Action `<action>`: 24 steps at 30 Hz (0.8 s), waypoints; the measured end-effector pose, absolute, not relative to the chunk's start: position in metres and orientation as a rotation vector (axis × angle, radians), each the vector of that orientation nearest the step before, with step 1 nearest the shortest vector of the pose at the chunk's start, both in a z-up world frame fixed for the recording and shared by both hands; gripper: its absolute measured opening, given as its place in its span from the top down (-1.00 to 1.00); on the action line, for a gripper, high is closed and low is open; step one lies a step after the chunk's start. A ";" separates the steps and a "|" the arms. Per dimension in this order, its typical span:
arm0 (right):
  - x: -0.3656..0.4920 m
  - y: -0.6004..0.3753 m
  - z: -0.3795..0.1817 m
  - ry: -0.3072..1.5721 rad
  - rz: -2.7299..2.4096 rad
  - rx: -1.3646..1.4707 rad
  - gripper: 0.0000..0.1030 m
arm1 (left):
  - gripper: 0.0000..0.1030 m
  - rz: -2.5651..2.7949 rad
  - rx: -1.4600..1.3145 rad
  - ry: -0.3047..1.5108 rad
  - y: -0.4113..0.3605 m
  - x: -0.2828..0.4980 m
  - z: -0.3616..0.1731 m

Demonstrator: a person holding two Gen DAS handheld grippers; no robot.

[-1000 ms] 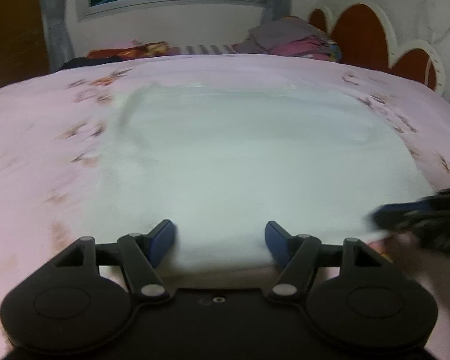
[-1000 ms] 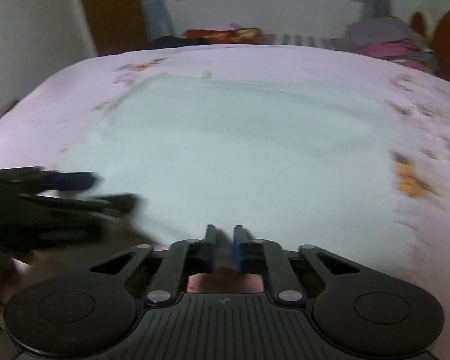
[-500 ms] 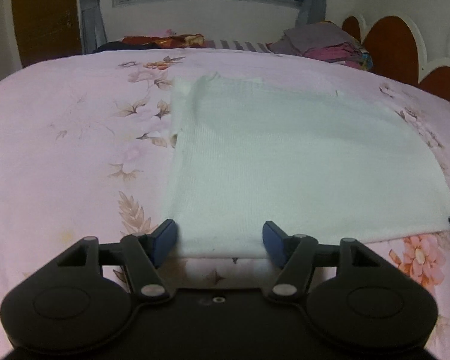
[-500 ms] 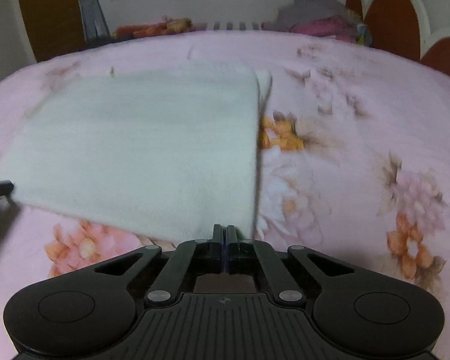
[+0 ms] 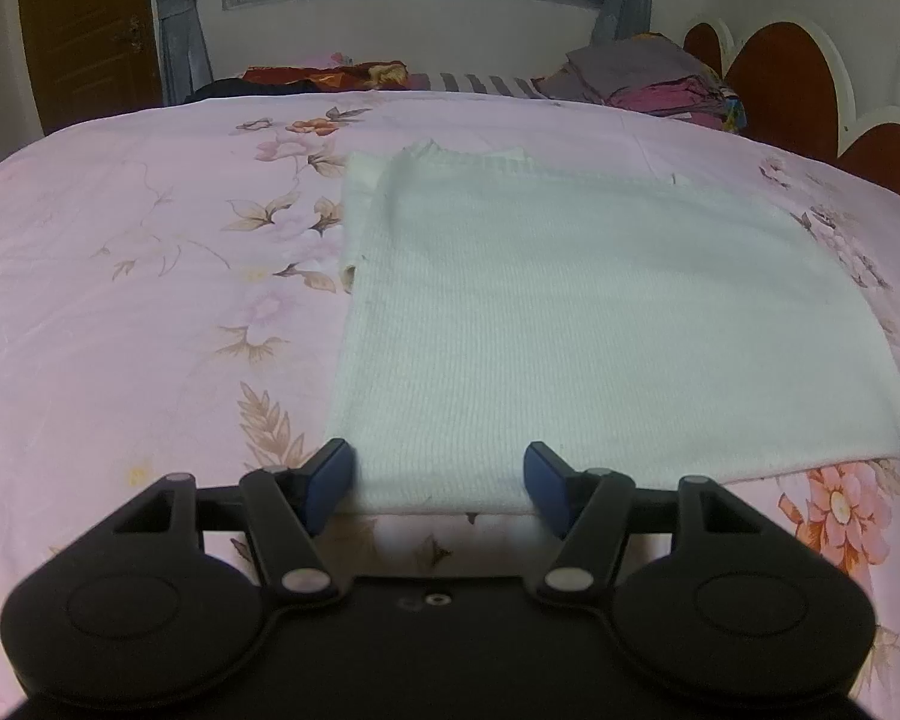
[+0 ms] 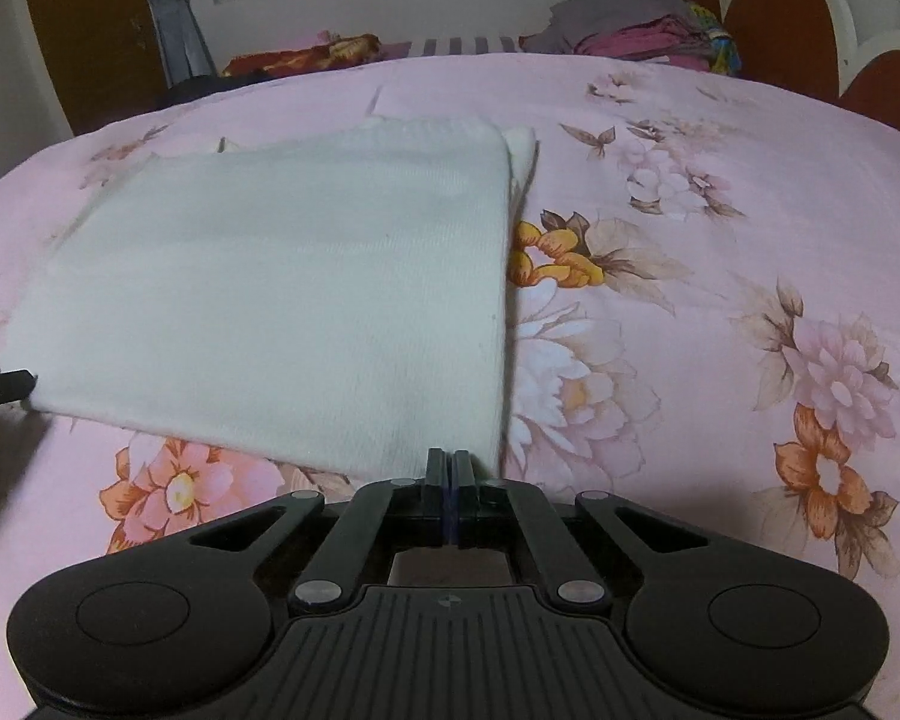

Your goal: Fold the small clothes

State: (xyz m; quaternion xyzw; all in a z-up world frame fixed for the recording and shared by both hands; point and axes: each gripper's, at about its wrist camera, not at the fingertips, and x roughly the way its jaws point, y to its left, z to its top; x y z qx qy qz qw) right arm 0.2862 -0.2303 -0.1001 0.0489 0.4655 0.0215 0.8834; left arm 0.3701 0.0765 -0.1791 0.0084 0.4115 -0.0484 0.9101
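A white knit garment (image 5: 582, 324) lies folded into a flat rectangle on the pink floral bedspread (image 5: 120, 300). My left gripper (image 5: 438, 477) is open, its blue pads either side of the garment's near left corner, empty. In the right wrist view the same garment (image 6: 282, 300) lies left of centre. My right gripper (image 6: 448, 468) is shut at the garment's near right corner, its tips at the cloth edge; I cannot tell whether cloth is pinched between them.
A pile of folded clothes (image 5: 648, 81) sits at the bed's far right by the red scalloped headboard (image 5: 804, 96). Dark and red fabrics (image 5: 306, 78) lie at the far edge under the window. A wooden door (image 5: 84, 30) stands far left.
Both grippers have drawn back from the garment, which now lies flat and still. The right gripper moved from the garment's front middle to its right corner. The left stays open.
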 end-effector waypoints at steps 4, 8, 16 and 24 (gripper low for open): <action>0.290 -0.234 -0.102 0.974 0.047 0.125 1.00 | -0.25 -0.101 0.005 0.857 0.077 0.372 -0.179; 0.290 -0.236 -0.102 0.990 0.052 0.136 1.00 | -0.29 -0.113 0.010 0.873 0.080 0.372 -0.177; 0.257 -0.245 -0.089 0.956 0.053 0.218 1.00 | -0.31 -0.060 -0.150 0.907 0.105 0.339 -0.172; 0.238 -0.232 -0.078 0.876 0.101 0.293 1.00 | 0.17 -0.095 -0.567 0.858 0.122 0.326 -0.185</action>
